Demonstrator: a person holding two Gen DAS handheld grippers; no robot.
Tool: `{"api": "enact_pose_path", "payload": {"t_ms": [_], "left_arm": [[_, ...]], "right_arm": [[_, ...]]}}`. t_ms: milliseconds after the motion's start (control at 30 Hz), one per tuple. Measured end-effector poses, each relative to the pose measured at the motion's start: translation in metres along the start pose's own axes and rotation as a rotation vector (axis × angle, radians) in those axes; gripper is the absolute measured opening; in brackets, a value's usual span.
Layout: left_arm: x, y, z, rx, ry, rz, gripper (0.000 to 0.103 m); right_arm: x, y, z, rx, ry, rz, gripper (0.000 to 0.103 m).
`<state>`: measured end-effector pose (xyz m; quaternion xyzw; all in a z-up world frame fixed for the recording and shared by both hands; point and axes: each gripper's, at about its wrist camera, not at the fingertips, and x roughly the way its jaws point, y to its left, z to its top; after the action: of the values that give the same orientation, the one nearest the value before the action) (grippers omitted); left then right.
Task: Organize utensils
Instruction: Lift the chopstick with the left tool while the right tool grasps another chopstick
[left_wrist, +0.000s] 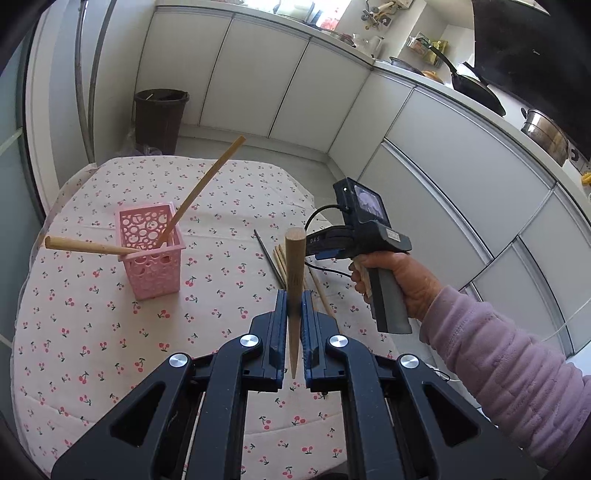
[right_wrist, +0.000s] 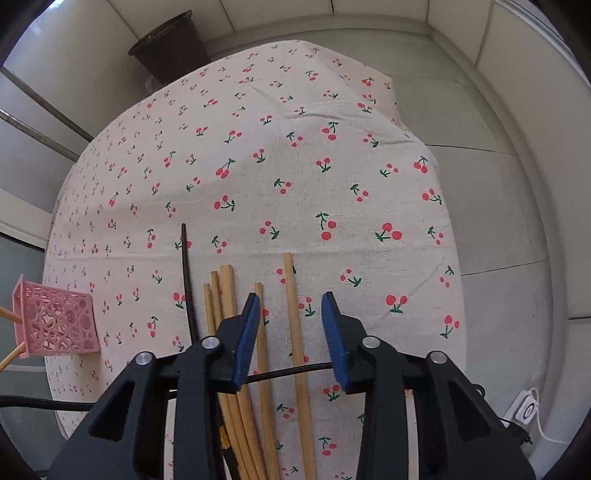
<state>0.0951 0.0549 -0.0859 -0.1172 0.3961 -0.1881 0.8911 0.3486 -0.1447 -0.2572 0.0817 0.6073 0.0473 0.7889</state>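
Between the ribbed blue rubbery pads (left_wrist: 281, 325) of the left gripper (left_wrist: 294, 317) stands a smooth, matt wooden chopstick (left_wrist: 294, 273). Ahead to their left, the pink basket (left_wrist: 149, 251) is perforated plastic with a slight sheen. Under the right gripper (right_wrist: 290, 314), matt black plastic with shiny metal pins, pale wooden chopsticks (right_wrist: 295, 325) lie on woven, matt cherry-print cloth (right_wrist: 332, 166).
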Motion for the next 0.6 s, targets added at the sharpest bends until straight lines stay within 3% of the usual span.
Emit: {"api": "enact_pose_path", "payload": {"t_ms": [167,233,300,433,600], "left_arm": [[0.003,0.004,0.000,-0.015,0.017,0.005,0.007],[0.002,0.003,0.000,-0.014,0.018,0.003,0.007],[0.002,0.001,0.000,-0.004,0.011,0.009,0.007],[-0.002,-0.001,0.002,0.000,-0.003,0.018,0.007],[-0.019,-0.004,0.002,0.015,-0.051,0.023,0.007]], "right_arm": [[0.007,0.006,0.004,-0.034,-0.013,-0.024,0.028],[0.007,0.011,-0.001,-0.072,-0.041,-0.062,0.013],[0.006,0.017,-0.010,-0.106,-0.075,-0.086,0.005],[-0.011,0.007,-0.037,-0.040,-0.145,-0.014,0.005],[-0.083,-0.007,-0.102,-0.005,-0.309,0.119,0.005]]}}
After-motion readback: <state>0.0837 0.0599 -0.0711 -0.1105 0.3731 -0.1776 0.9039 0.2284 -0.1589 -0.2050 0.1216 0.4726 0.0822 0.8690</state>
